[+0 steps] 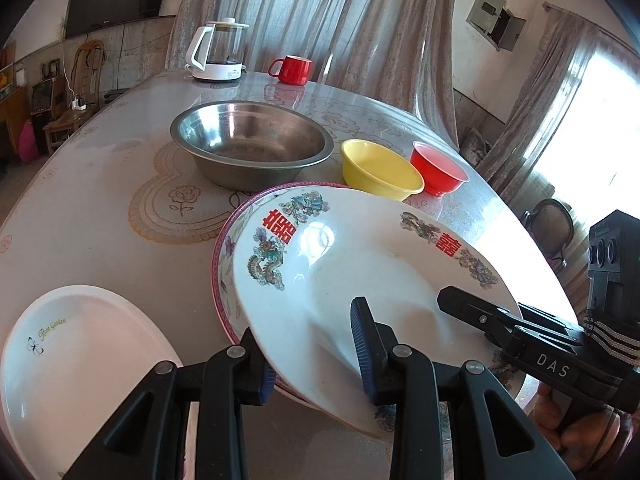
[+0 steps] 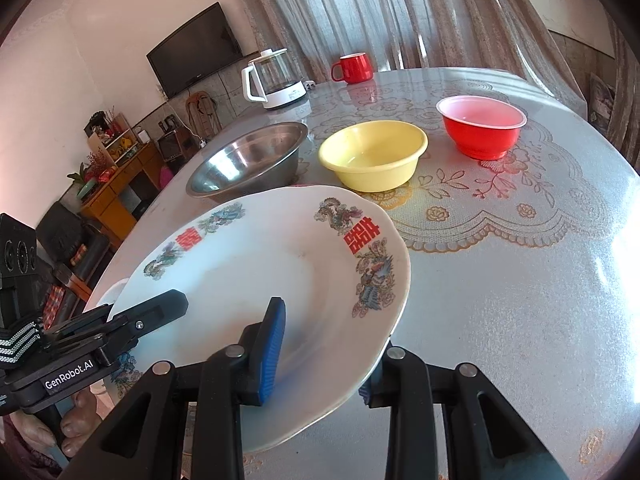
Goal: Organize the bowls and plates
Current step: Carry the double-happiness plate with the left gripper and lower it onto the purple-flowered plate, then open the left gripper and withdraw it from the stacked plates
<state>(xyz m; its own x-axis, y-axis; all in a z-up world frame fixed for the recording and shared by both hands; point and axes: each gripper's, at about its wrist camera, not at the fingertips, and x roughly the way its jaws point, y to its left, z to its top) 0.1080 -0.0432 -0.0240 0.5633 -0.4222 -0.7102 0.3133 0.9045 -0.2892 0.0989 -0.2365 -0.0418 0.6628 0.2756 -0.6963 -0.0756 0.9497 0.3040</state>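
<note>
two grippers clamping one dragon-and-phoenix plate

the left gripper [image 1: 316,344] and the right gripper [image 2: 320,356] are each pinching opposite rims of the white dragon-and-phoenix plate [image 1: 360,272], tilting it at lower centre of the frame above a pink-rimmed plate [image 1: 224,256] lying on the table [image 1: 100,208]. a white plate [image 1: 76,360] is sitting at lower left. the steel basin [image 1: 252,144], yellow bowl [image 1: 380,170] and red bowl [image 1: 438,168] are lining up behind, in the middle of the frame.

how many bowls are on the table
3, in a row behind the plates: steel bowl on the left, yellow bowl in the middle, red bowl on the right. The held plate may hide something.
</note>
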